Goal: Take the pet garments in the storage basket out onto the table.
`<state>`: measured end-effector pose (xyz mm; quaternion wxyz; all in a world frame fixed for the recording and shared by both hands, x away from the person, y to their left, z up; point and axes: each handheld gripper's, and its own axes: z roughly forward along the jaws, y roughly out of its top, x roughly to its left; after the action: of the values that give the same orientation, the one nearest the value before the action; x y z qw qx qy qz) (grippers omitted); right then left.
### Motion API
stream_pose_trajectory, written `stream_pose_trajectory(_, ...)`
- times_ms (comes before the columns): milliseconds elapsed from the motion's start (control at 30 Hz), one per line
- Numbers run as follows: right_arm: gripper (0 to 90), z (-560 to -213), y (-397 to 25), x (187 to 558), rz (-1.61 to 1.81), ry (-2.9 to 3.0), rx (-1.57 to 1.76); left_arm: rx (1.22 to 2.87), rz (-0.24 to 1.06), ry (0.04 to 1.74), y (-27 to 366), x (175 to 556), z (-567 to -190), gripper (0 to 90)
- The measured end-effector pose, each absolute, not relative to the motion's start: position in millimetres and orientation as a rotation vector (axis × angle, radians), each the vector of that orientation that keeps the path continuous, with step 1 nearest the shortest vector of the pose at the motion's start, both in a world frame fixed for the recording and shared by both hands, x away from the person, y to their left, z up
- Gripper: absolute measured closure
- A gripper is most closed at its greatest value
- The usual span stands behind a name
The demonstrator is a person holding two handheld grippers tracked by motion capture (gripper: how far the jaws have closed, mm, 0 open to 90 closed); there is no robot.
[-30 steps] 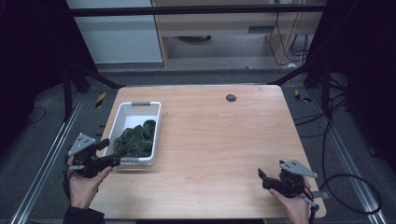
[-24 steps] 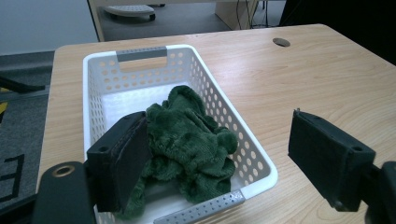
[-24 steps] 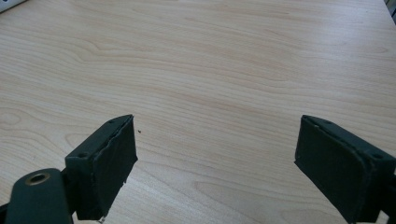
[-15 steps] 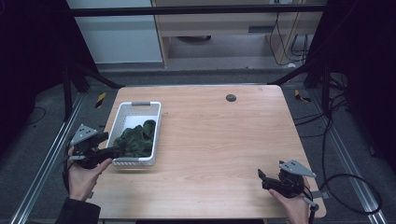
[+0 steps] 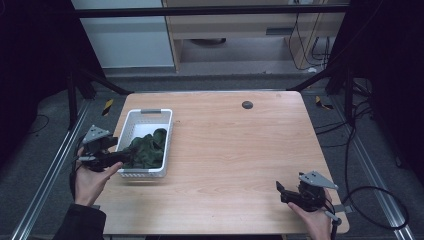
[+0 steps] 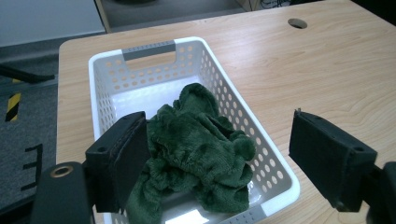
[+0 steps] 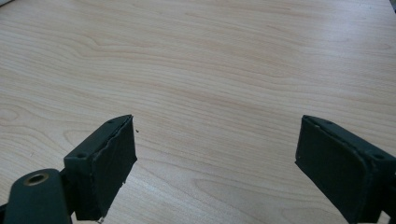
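— Lying crumpled in the white perforated basket (image 6: 280,172) at the bench's (image 5: 240,150) left side is a dark green plush cloth (image 6: 196,154).

— And the left gripper (image 6: 215,154)?

— Fingers spread, straddling cloth and basket wall; closing now might pinch the rim and drag the basket. Right gripper (image 7: 215,163): released, over bare wood.

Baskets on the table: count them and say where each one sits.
1. The white perforated basket sits near the table's left edge, holding a crumpled green cloth, beside the open left gripper.
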<state>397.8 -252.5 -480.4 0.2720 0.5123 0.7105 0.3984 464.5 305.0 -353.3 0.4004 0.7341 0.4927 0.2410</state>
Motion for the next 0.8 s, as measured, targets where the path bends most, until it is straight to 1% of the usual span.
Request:
stream_pose_trajectory(500,11.5,-480,-253,399,1.084,1.927,1.386,1.947,0.582,1.273,295,488,-356,18.1)
stream_pose_trajectory(800,11.1,-481,-252,399,1.082,1.936,1.388,1.998,0.565,1.295,292,501,-364,17.7)
